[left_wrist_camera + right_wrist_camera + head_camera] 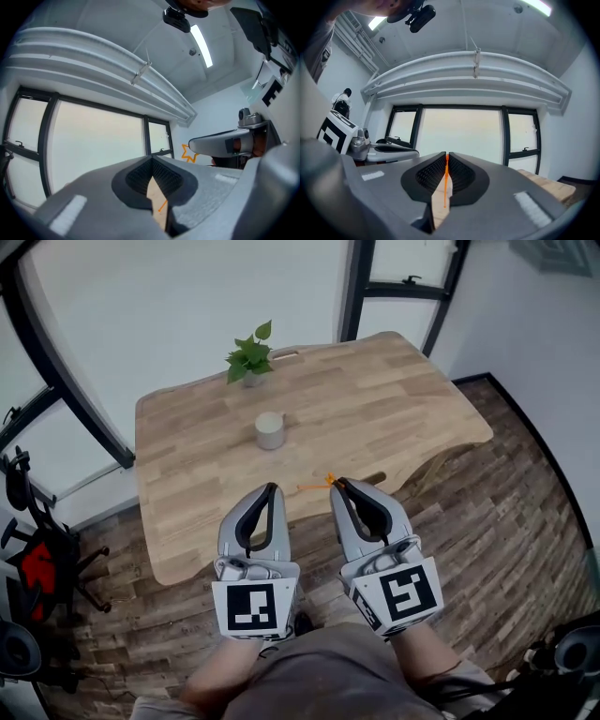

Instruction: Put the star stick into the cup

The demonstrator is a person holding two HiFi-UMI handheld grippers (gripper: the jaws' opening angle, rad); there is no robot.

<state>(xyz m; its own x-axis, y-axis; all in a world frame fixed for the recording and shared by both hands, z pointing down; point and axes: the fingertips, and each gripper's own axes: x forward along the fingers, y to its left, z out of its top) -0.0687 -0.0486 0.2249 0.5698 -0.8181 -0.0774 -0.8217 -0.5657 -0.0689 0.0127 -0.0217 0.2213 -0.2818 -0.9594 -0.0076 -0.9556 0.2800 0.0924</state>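
Star stick (316, 486): thin and bright orange, with a hollow outlined star at one end. It is held over the near edge of the counter (403, 399).
Star end: seen just at the tip of the right gripper (337, 482). From the left gripper view the star (189, 153) shows as an orange outline beside that gripper's tip.
Shaft: runs from the tip toward the left gripper (272, 487). In the right gripper view it is seen as a fine orange line (446, 183) between the ribbed pads.
Right gripper jaws: closed onto the stick, which is pinched at the tips.
Left gripper jaws: tips brought together with nothing held between them.
Cup (270, 430): pale and cylindrical, standing upright near the middle of the counter. It is apart from the stick, farther back.
Plant (250, 359): small and green, potted, behind the cup near the far edge.
Grippers: held side by side, pointed away from the person.
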